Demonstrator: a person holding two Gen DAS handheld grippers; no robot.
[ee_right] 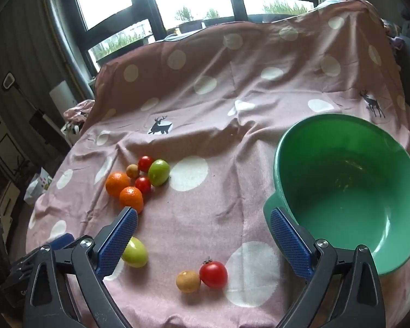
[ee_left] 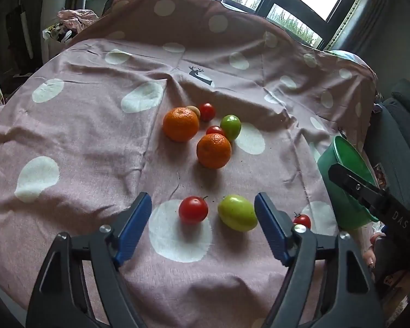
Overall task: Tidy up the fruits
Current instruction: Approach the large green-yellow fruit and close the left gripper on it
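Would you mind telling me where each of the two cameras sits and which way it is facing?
Left wrist: on the left gripper, tilted down at the cloth; its open blue pads flank a red tomato and green fruit; the right gripper's arm crosses the right edge.
Right wrist: on the right gripper, open, angled down toward the green bowl.
Shared: the two oranges, the bowl, the cloth.
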